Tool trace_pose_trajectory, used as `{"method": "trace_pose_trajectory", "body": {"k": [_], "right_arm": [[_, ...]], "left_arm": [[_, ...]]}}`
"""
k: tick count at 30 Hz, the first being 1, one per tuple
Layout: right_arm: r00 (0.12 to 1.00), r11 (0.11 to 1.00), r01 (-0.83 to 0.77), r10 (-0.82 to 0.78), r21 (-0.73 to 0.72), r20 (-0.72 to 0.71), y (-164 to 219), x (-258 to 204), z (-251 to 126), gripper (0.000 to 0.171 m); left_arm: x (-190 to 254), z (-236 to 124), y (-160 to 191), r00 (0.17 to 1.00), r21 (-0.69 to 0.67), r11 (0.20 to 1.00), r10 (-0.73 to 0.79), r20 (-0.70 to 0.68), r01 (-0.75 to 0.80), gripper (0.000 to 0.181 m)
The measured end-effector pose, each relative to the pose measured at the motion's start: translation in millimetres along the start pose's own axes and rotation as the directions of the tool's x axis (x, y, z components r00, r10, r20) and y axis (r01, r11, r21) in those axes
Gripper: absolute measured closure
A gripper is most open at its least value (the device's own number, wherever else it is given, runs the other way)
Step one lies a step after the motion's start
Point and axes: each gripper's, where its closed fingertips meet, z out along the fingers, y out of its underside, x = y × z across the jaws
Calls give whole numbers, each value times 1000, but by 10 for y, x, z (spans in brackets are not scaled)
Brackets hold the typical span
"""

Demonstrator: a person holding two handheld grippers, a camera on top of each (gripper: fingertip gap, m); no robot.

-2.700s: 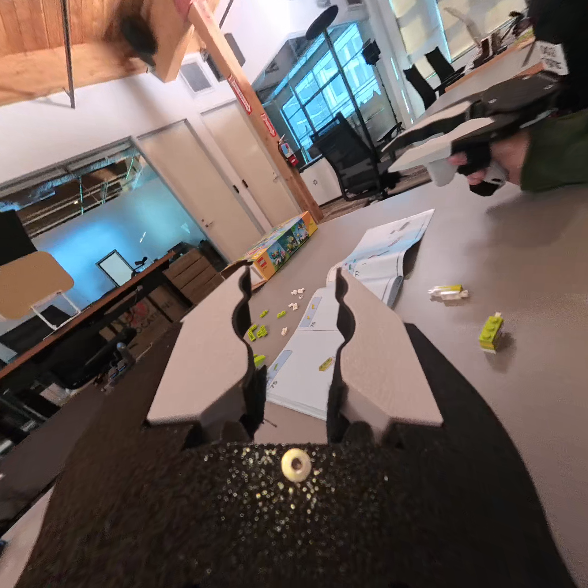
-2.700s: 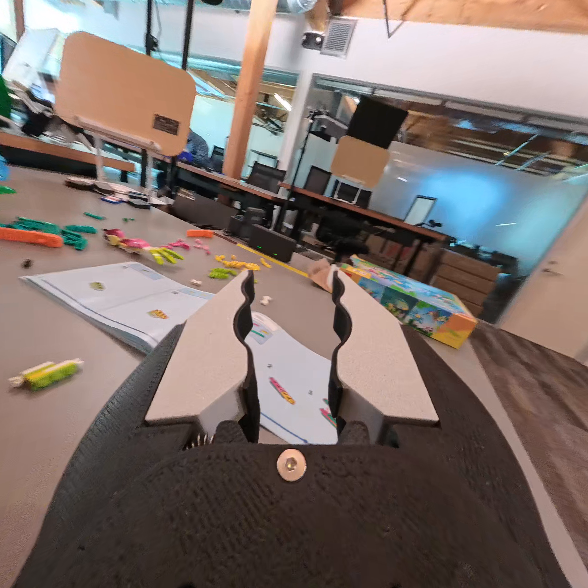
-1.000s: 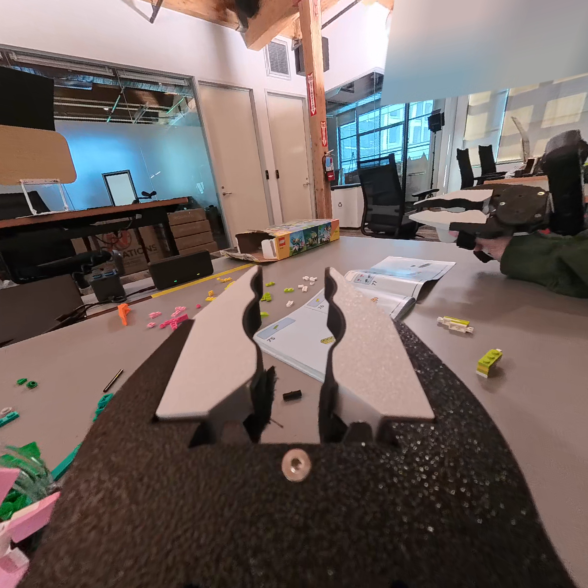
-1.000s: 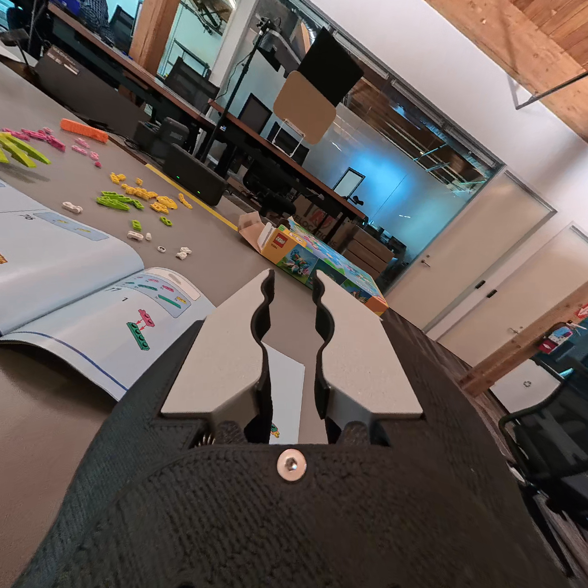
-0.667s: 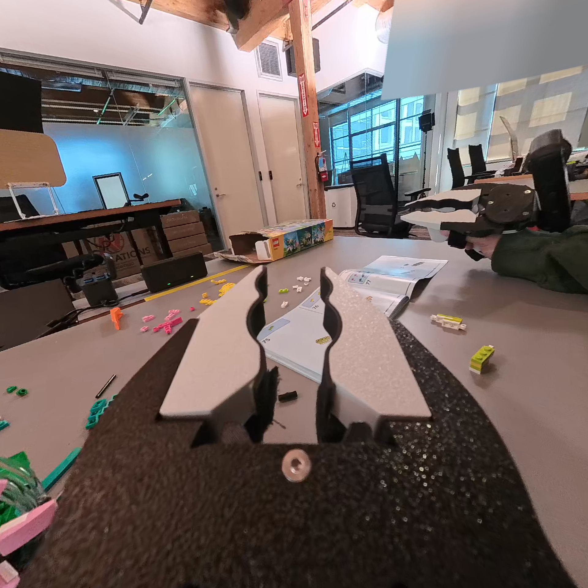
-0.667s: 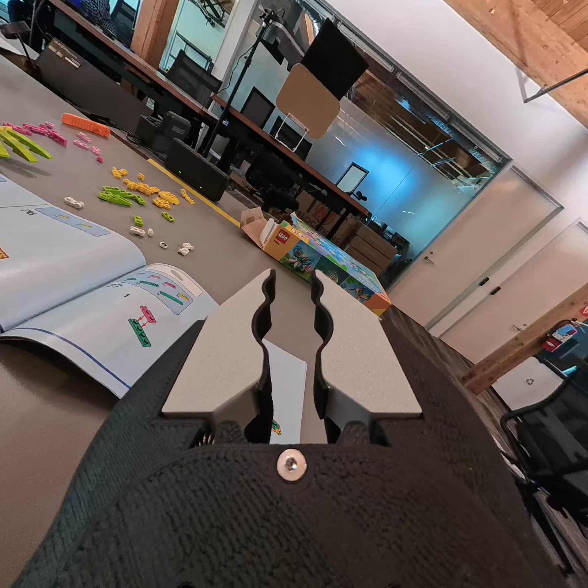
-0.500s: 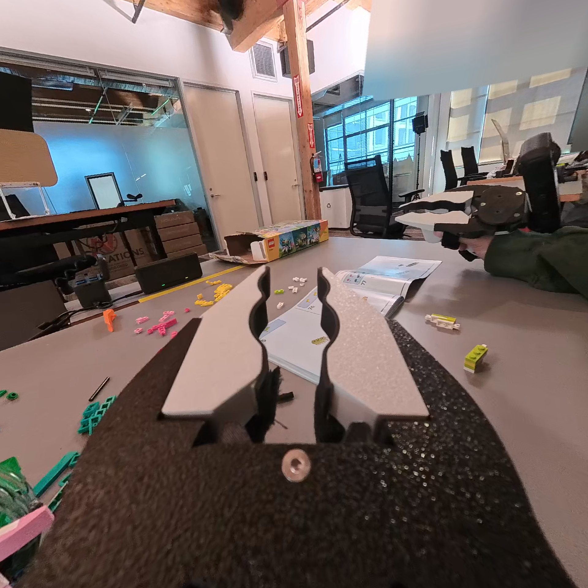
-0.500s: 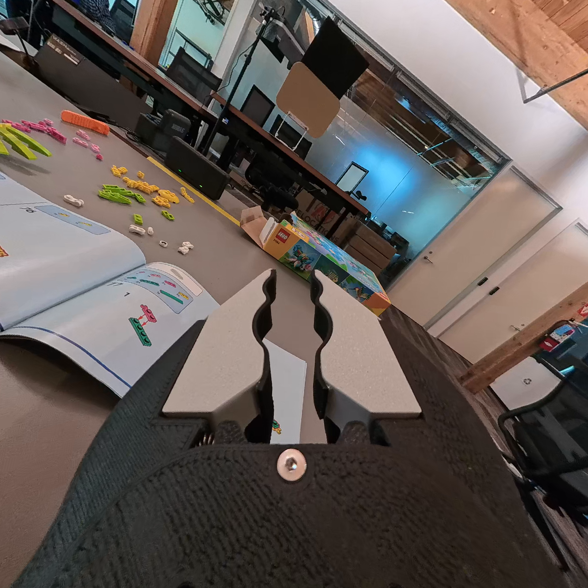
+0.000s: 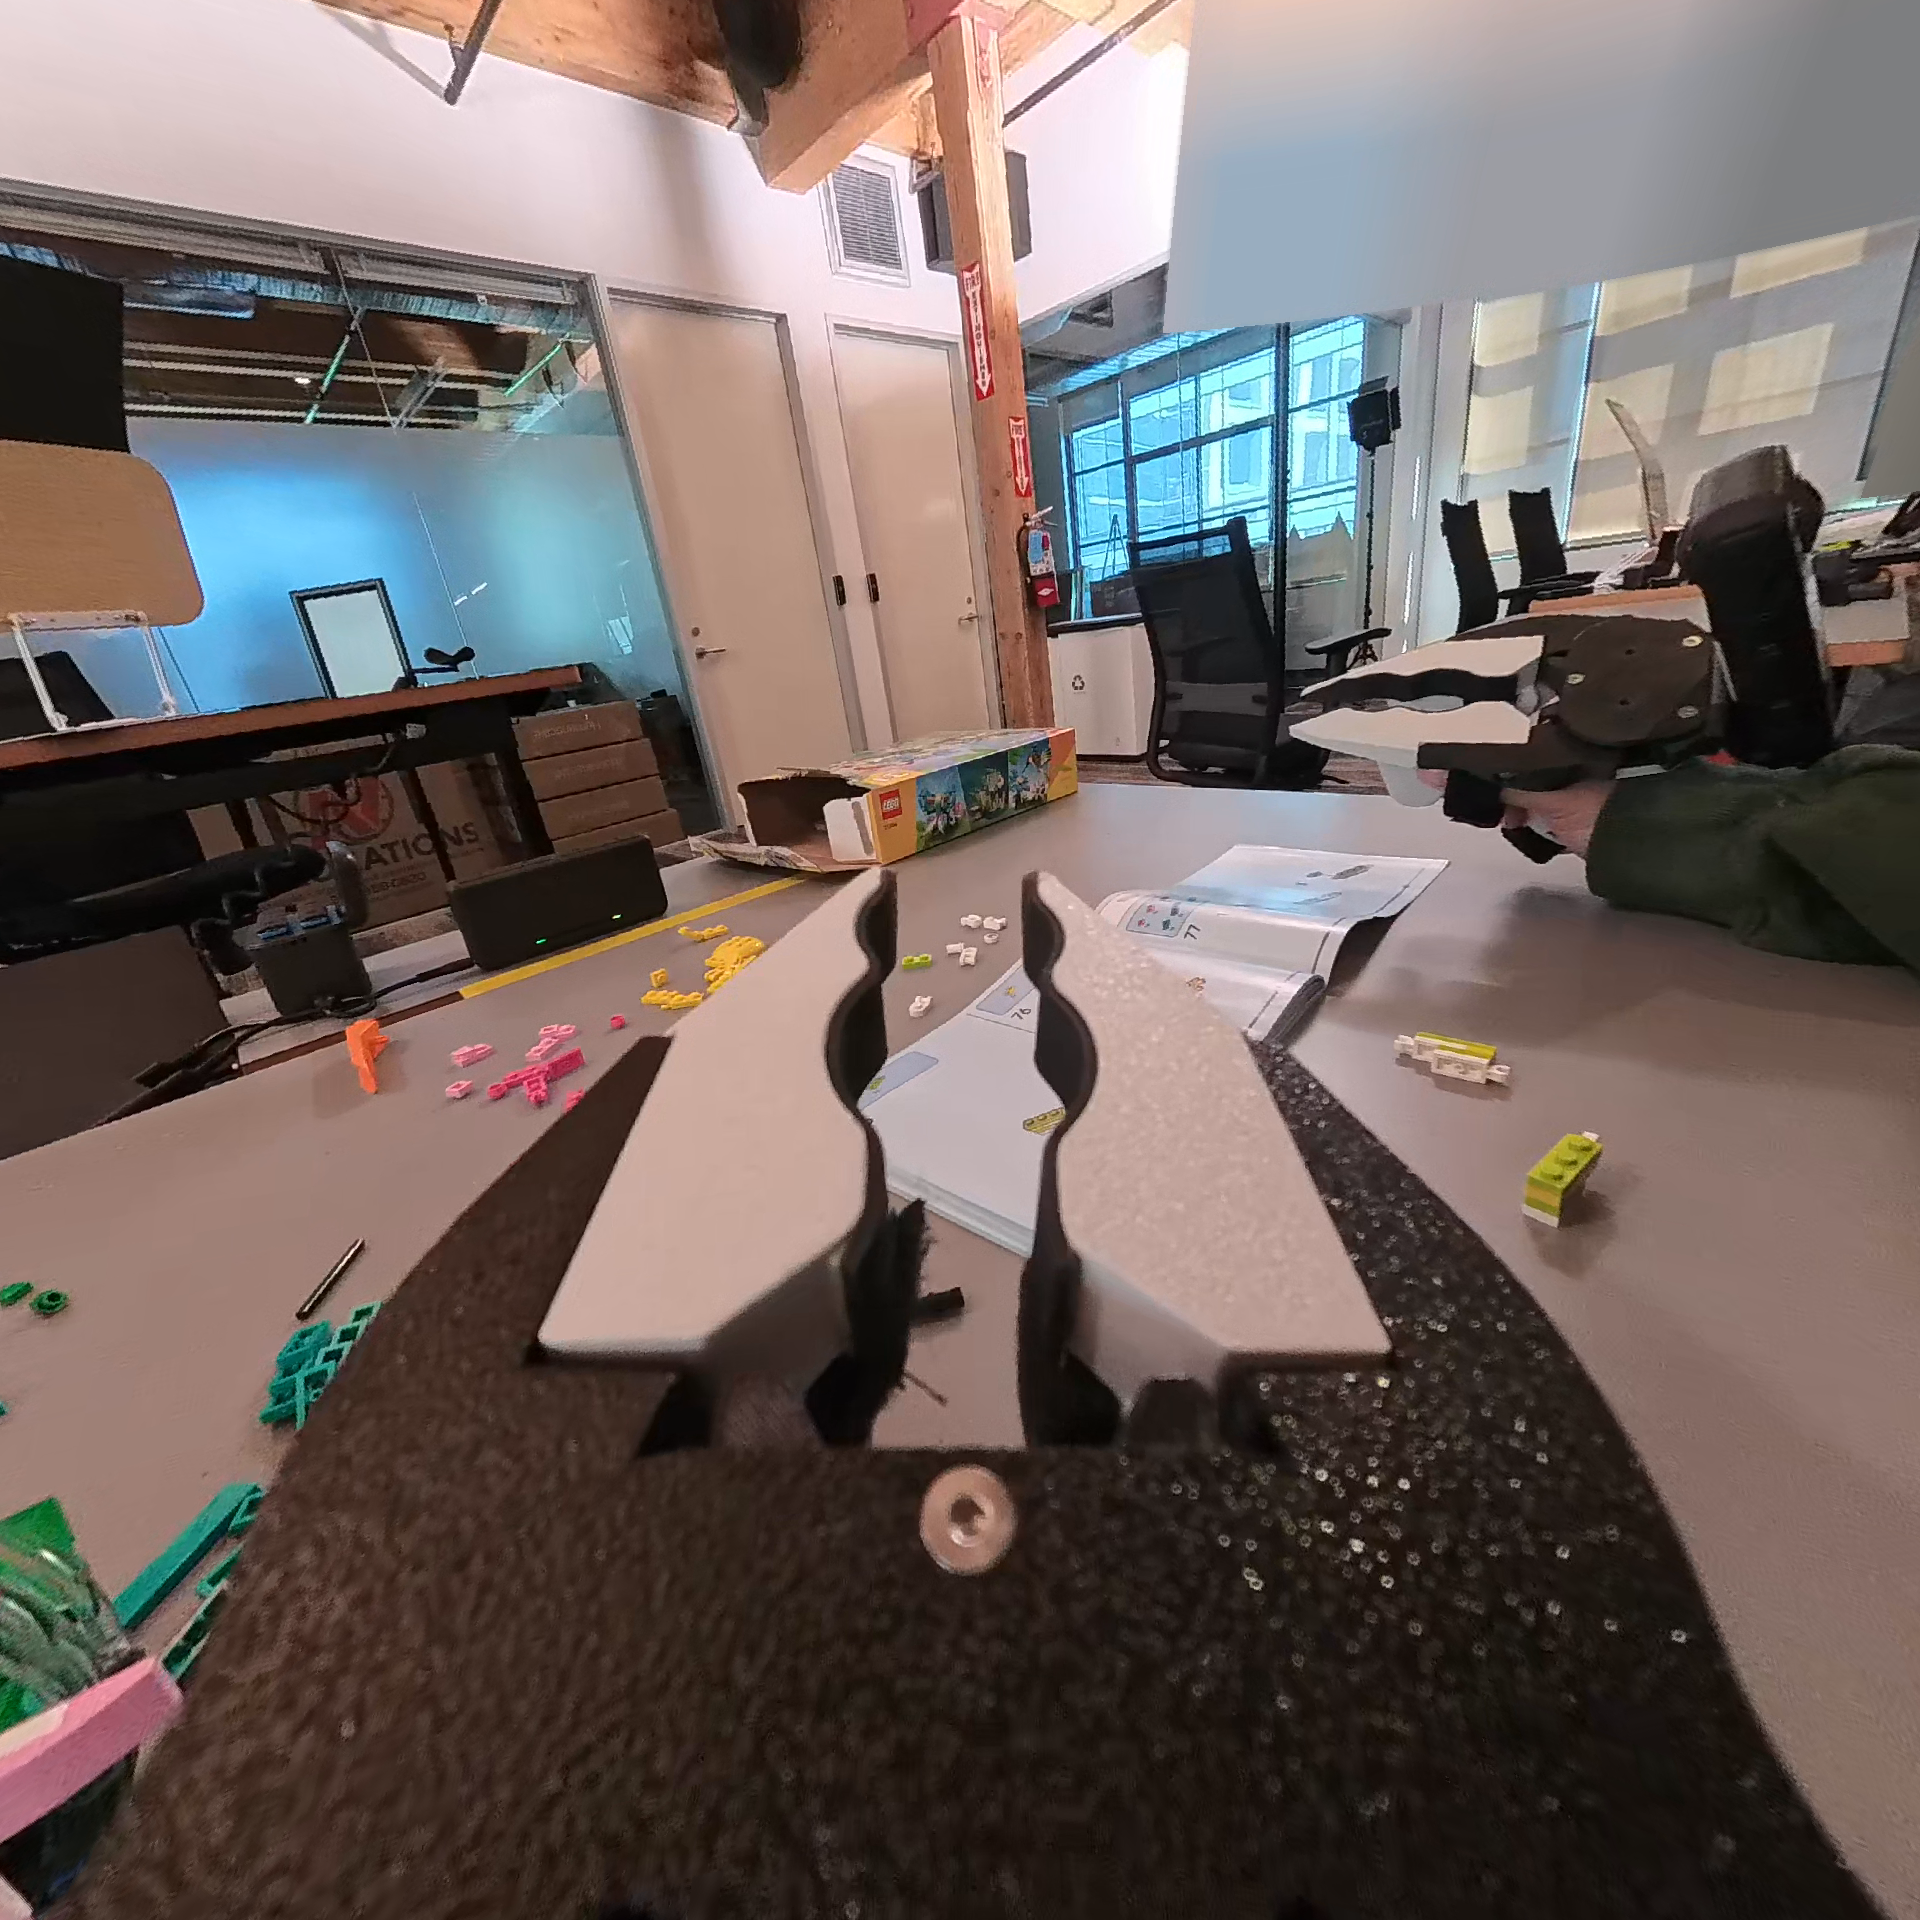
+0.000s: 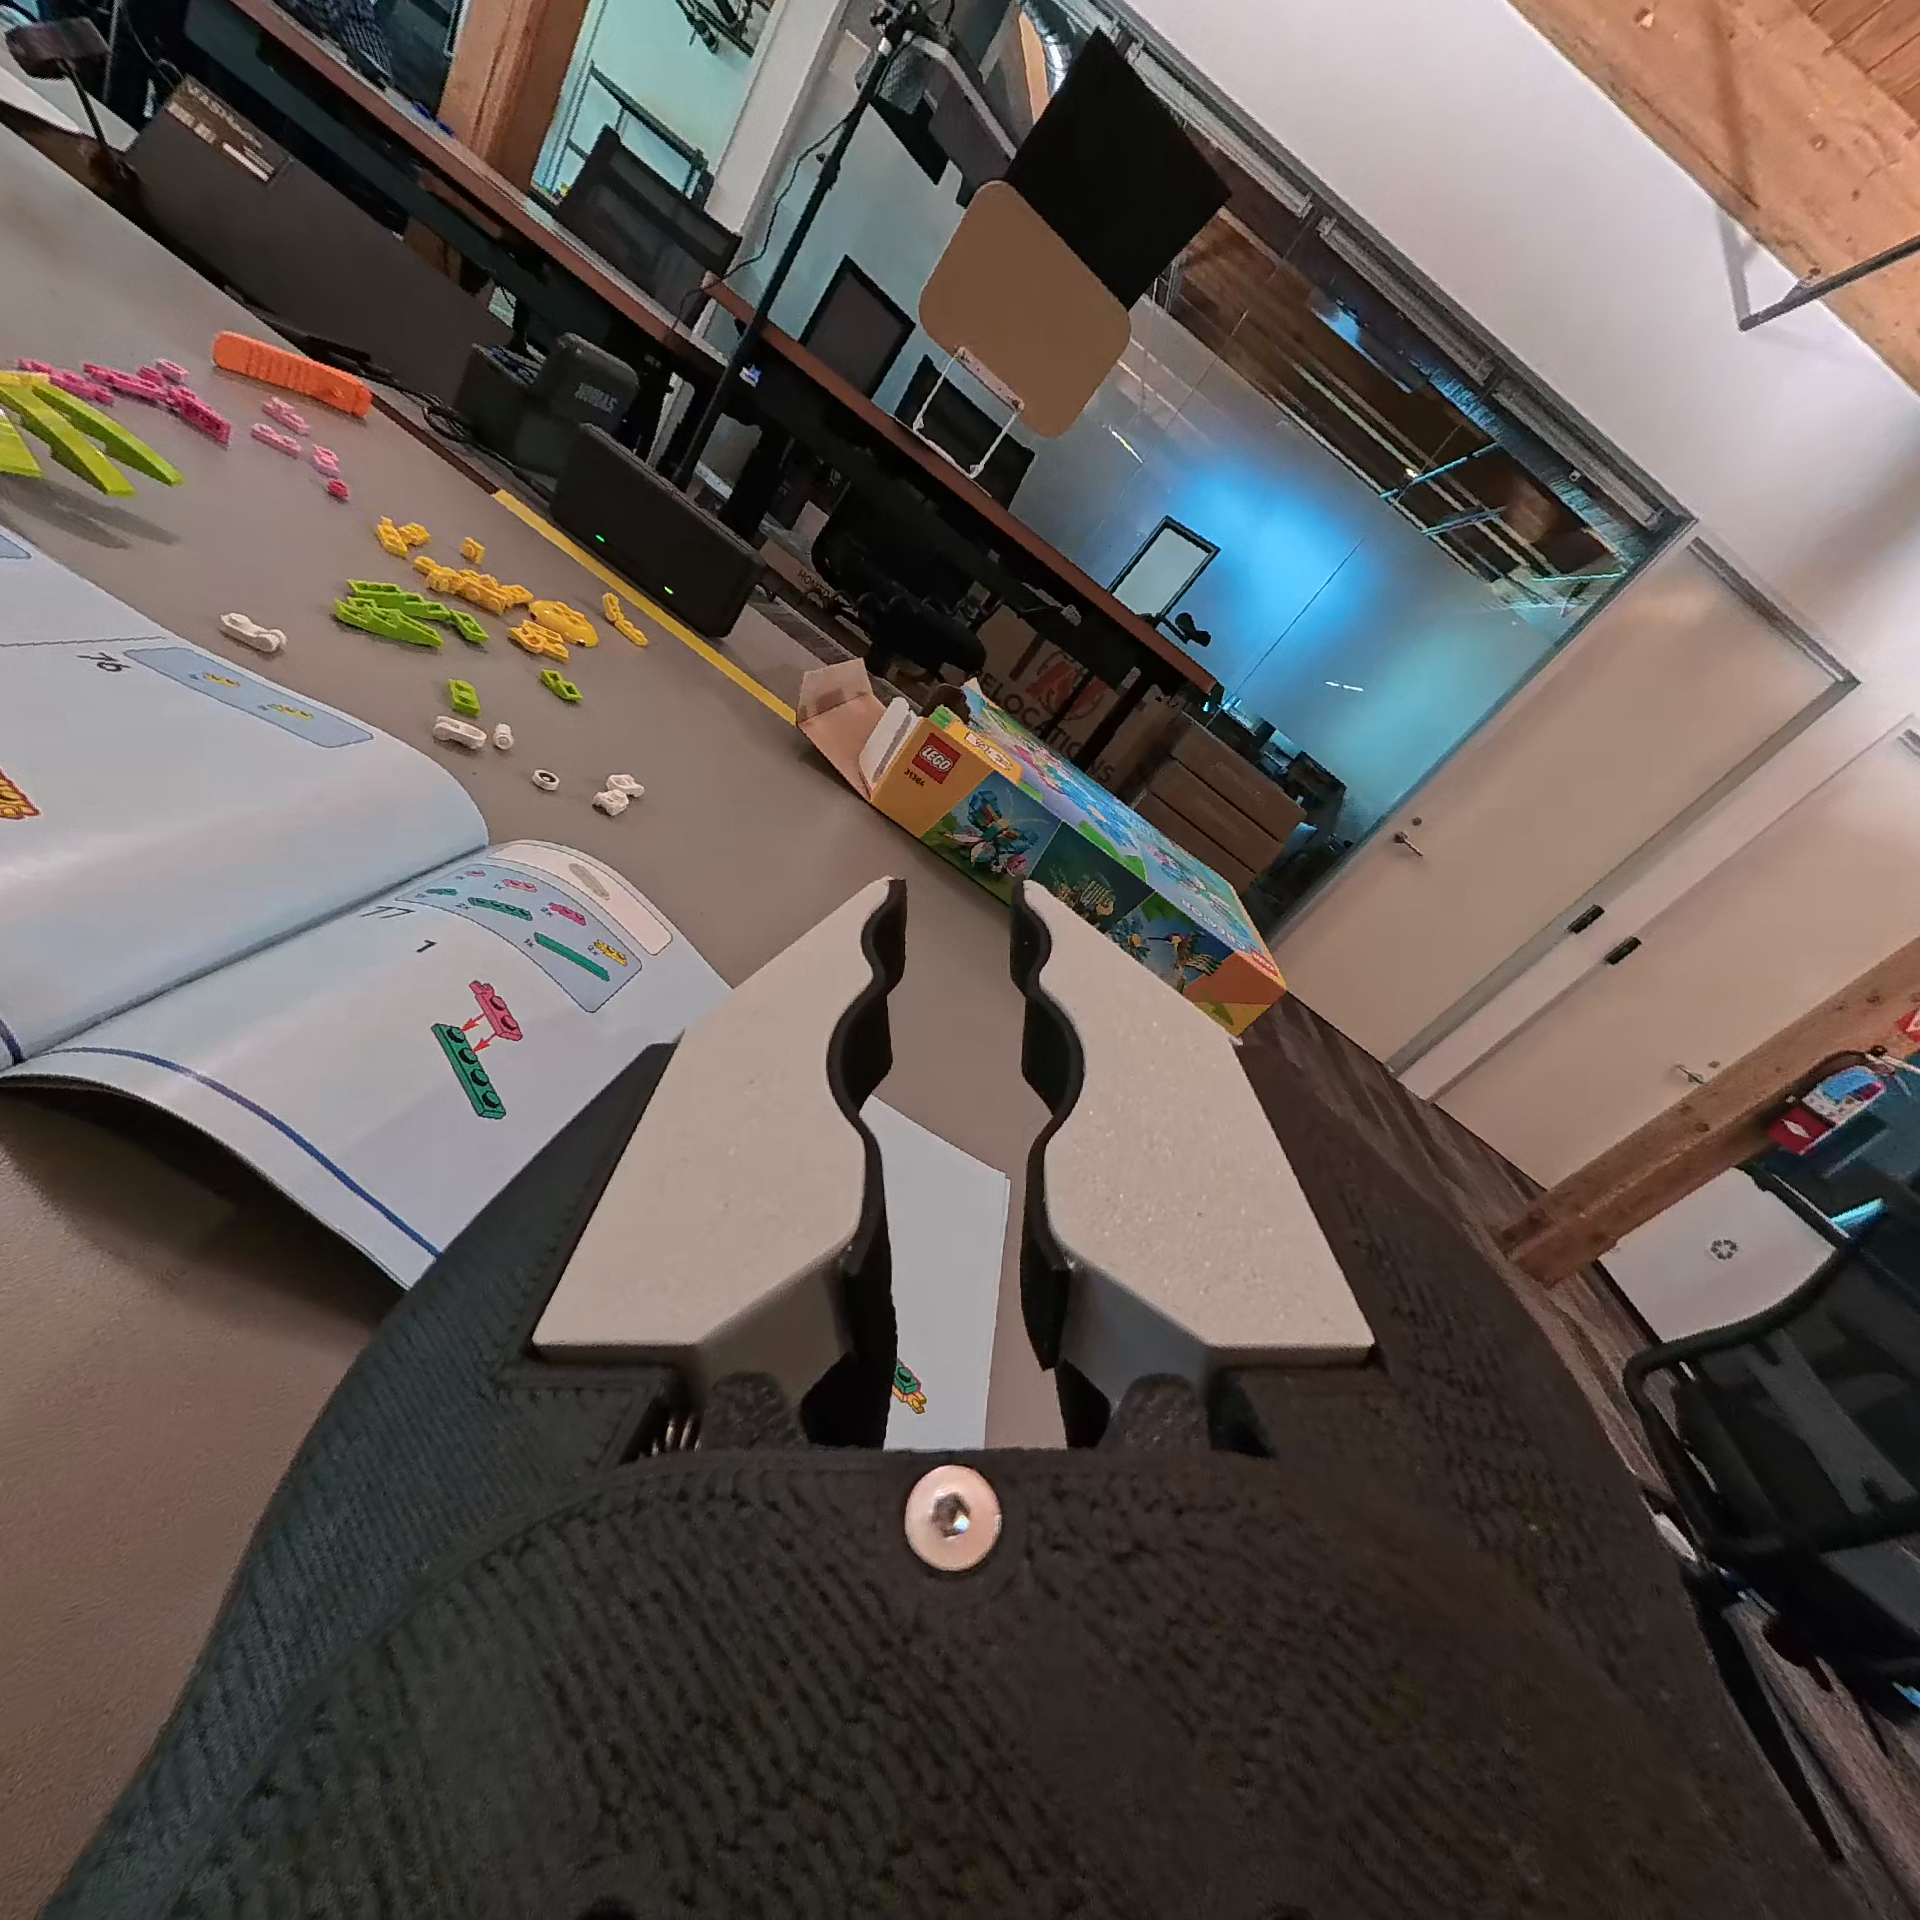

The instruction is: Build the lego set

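My left gripper [image 9: 958, 891] is open and empty, low over the grey table [image 9: 1714, 1299], pointing at the open instruction booklet [image 9: 1236, 940]. My right gripper [image 10: 956, 902] is open and empty above the booklet's right page [image 10: 343, 997]; it also shows at the far right of the left wrist view [image 9: 1340, 707], held by a hand in a green sleeve. A lime brick stack [image 9: 1562, 1175] and a small white-and-lime assembly [image 9: 1452, 1058] lie right of the booklet. Loose yellow [image 9: 717, 961], pink [image 9: 530, 1070], white [image 9: 971, 930] and teal pieces [image 9: 312, 1366] lie scattered on the table.
The opened set box [image 9: 935, 790] lies at the table's far edge. An orange brick separator [image 9: 364, 1051] and a thin black rod [image 9: 330, 1263] lie at the left. A black device [image 9: 556, 899] sits beyond a yellow strip. A pink and green build [image 9: 62, 1704] is at lower left. The gap from one gripper's tips to the other's is roughly 35 cm. The lime brick stack [image 9: 1562, 1175] is about 15 cm from my left fingertips and 25 cm from my right. Left tips and right tips are each some 20 cm from the small white-and-lime assembly [image 9: 1452, 1058].
My left gripper swung from tilted to level and drew back a little from the booklet. My right gripper tilted and shifted right over the booklet. Both jaws narrowed somewhat and stay open.
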Motion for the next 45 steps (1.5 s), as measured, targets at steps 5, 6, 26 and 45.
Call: {"method": "trace_pose_trajectory", "body": {"k": [5, 6, 26, 45], "right_arm": [[1000, 1000, 3, -3, -2, 4, 3, -9, 2, 154], [1000, 1000, 5, -5, -3, 3, 3, -10, 2, 154], [997, 1000, 29, -28, 9, -73, -24, 106, -46, 162], [998, 1000, 24, -24, -2, -59, 1, 87, -35, 163]], "left_arm": [[-18, -1, -2, 1000, 1, 1000, -2, 13, 2, 160], [-23, -1, -3, 1000, 2, 1000, -4, 15, 4, 160], [-23, 6, 3, 1000, -6, 1000, -1, 19, 2, 166], [-20, 4, 2, 1000, -7, 1000, -1, 18, 1, 170]]}}
